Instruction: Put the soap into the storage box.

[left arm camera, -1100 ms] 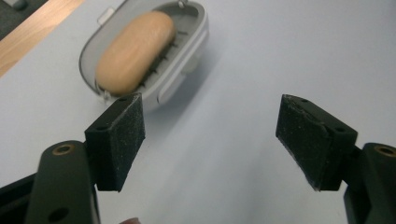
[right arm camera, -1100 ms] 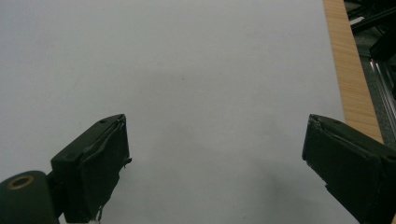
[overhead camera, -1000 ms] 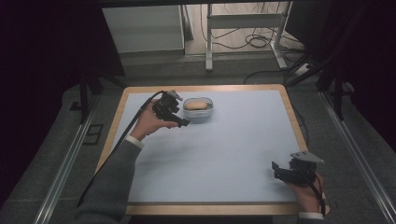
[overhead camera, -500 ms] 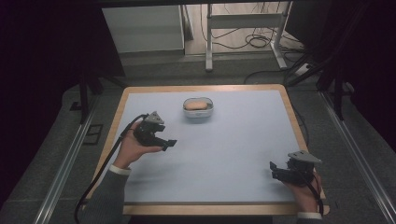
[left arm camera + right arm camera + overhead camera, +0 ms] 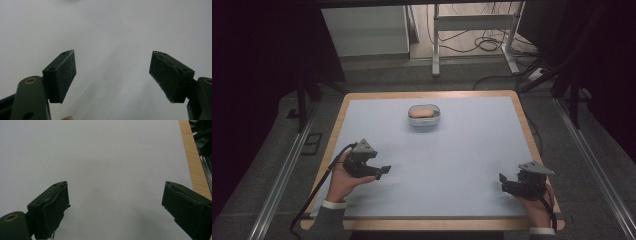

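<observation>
Jaws of left gripper (image 5: 384, 170) spread wide, just been opening, nothing between them, over bare table (image 5: 462, 150), with the bowl (image 5: 424, 115) holding a tan lump well apart at far centre; right gripper (image 5: 502, 177) jaws also wide, holding nothing, near table's right edge.

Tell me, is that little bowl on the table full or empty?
Not empty: the bowl holds one tan, bread-like lump that covers most of its inside, seen from above. What it is, I cannot tell.
</observation>
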`<state>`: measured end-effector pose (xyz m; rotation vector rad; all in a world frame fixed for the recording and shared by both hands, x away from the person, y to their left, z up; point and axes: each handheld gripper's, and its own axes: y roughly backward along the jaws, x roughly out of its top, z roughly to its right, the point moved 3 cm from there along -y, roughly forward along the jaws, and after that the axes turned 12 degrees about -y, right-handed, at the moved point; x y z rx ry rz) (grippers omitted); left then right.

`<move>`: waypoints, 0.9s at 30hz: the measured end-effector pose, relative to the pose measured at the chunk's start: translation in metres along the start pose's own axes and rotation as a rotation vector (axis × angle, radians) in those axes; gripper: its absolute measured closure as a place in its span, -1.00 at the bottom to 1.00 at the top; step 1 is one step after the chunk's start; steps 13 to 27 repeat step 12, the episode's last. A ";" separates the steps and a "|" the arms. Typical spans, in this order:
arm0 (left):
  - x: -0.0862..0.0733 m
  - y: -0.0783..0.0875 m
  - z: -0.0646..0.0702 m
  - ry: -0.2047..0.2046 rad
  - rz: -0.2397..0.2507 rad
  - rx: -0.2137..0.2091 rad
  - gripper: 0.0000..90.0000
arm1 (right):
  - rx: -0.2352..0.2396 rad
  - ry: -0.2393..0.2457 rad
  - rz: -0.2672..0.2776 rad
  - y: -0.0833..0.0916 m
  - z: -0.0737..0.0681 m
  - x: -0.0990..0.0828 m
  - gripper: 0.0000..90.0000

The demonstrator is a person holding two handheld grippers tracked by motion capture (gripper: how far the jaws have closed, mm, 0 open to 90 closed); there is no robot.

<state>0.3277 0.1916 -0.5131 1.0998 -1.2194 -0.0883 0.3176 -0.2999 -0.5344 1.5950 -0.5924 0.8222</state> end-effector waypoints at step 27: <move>-0.007 -0.009 0.002 0.025 0.002 -0.038 -0.52 | 0.040 0.020 0.042 0.004 -0.006 0.001 -0.84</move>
